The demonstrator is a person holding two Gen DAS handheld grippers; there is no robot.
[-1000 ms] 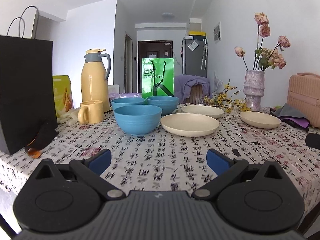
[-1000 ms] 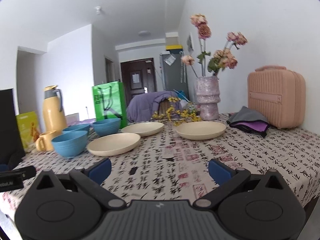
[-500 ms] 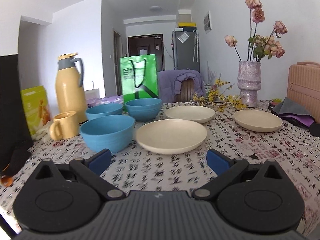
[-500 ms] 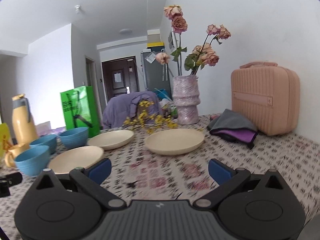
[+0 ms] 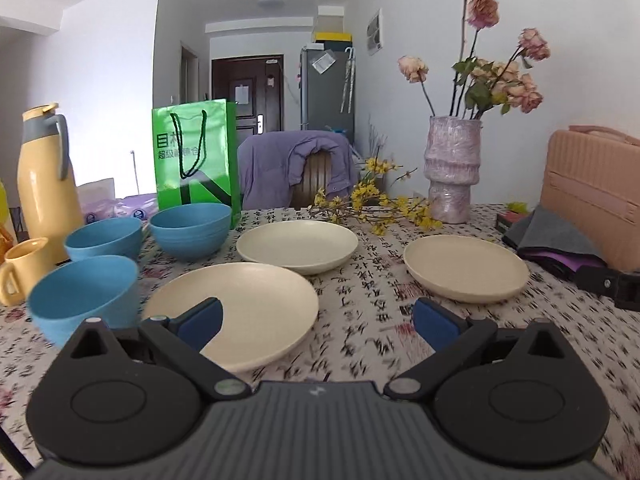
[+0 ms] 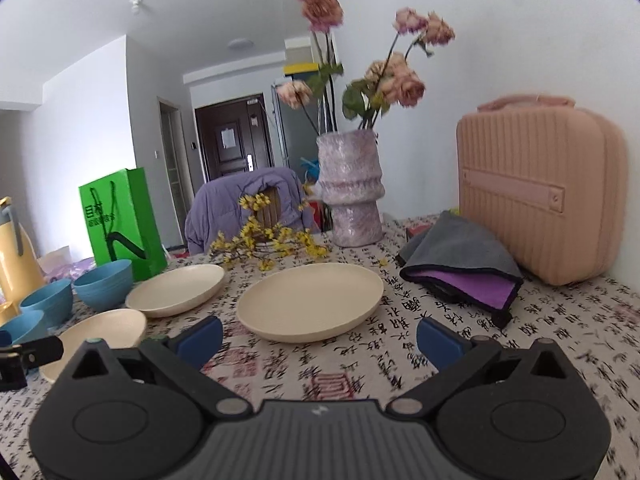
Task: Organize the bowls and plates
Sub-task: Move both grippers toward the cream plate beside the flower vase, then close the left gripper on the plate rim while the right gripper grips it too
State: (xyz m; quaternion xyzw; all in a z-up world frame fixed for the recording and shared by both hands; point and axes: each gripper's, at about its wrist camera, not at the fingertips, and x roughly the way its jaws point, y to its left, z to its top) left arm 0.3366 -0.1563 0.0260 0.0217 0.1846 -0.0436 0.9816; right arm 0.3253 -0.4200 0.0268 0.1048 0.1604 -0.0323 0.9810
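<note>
Three cream plates lie on the patterned tablecloth: a near plate point(image 5: 256, 312), a far plate point(image 5: 297, 245) and a right plate point(image 5: 464, 266). Three blue bowls stand at the left: a near bowl point(image 5: 82, 296), a middle bowl point(image 5: 104, 238) and a far bowl point(image 5: 190, 230). My left gripper point(image 5: 316, 320) is open and empty, its left finger over the near plate's edge. My right gripper point(image 6: 318, 338) is open and empty, just short of the right plate point(image 6: 310, 304). The right wrist view also shows the far plate point(image 6: 176, 289) and the near plate point(image 6: 100, 334).
A yellow flask point(image 5: 42, 184) and yellow mug point(image 5: 22, 270) stand at the left, a green paper bag point(image 5: 194, 160) behind the bowls. A vase of dried roses point(image 6: 352, 196), yellow sprigs point(image 6: 264, 242), folded cloths point(image 6: 464, 266) and a pink case point(image 6: 540, 192) fill the right side.
Both grippers have moved forward and to the right over the table. The left one now reaches the near plate, the right one has closed in on the right plate. Both stayed open.
</note>
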